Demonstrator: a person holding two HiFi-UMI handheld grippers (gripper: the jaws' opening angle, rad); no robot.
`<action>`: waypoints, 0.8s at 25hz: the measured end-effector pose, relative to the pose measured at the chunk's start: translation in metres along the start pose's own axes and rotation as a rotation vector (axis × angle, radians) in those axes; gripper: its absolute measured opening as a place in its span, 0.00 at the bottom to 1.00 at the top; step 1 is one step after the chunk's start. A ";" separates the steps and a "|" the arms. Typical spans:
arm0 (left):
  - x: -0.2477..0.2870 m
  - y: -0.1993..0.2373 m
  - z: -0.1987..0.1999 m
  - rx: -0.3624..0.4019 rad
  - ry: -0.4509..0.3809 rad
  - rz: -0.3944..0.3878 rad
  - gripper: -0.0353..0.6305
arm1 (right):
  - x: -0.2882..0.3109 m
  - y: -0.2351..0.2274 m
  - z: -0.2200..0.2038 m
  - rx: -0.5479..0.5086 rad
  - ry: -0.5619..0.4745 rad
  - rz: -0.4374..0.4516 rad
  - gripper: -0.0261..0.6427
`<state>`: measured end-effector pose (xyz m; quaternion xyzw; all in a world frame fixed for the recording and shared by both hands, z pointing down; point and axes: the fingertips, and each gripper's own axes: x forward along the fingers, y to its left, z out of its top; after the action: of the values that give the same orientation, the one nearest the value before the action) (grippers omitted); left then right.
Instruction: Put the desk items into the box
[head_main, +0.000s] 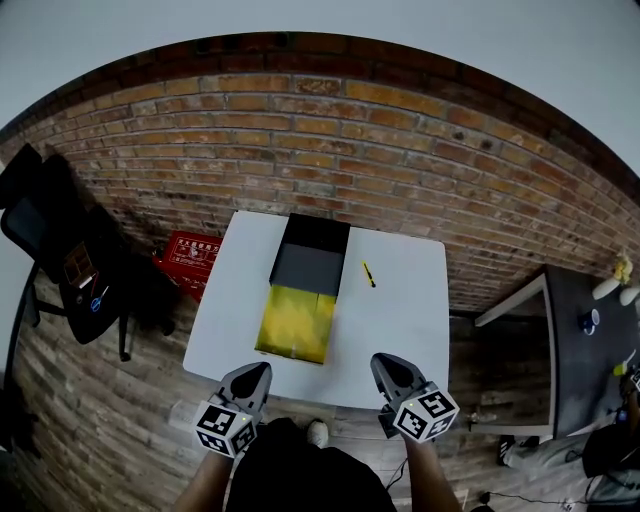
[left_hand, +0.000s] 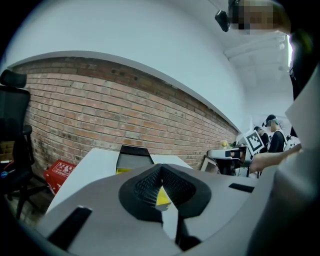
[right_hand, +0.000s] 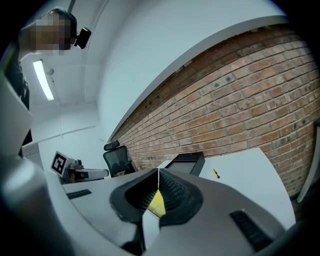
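Where the white square table (head_main: 400, 330) stands, an open yellow-lined box with black lid (head_main: 297, 320) is set at its middle. The left gripper (head_main: 258, 372) and right gripper (head_main: 388, 366) are held at the table's near edge, jaws pressed together, empty. A small yellow pen (head_main: 368, 273) is seen on its far half.

Light is bright, even and diffuse across all 3 views and comes from overhead. A ceiling tube lamp (right_hand: 44, 80) glows blown-out white at the upper left of the right gripper view. The white table (head_main: 400, 310) reads clean and evenly lit, and the shadows around it are soft-edged. Fisheye distortion bows the brick wall (head_main: 400, 150) into an arc, most strongly towards the edges. Both gripper views darken to black at their corners. There the left gripper (left_hand: 161, 167) and right gripper (right_hand: 158, 172) sit close to the lens and look soft, while the bricks beyond stay clearer.
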<state>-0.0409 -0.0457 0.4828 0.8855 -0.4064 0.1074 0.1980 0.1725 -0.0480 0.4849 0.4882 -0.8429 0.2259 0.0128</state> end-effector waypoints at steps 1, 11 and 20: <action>0.002 0.001 0.001 0.000 0.001 0.000 0.07 | 0.003 -0.004 -0.001 0.000 0.007 -0.005 0.07; 0.049 0.013 0.008 0.026 0.015 -0.060 0.07 | 0.044 -0.041 -0.003 -0.044 0.039 -0.087 0.07; 0.123 0.014 0.012 0.066 0.080 -0.199 0.07 | 0.094 -0.087 -0.007 -0.066 0.080 -0.185 0.07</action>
<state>0.0277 -0.1427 0.5187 0.9227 -0.3043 0.1357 0.1942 0.1938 -0.1589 0.5459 0.5539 -0.8000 0.2152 0.0832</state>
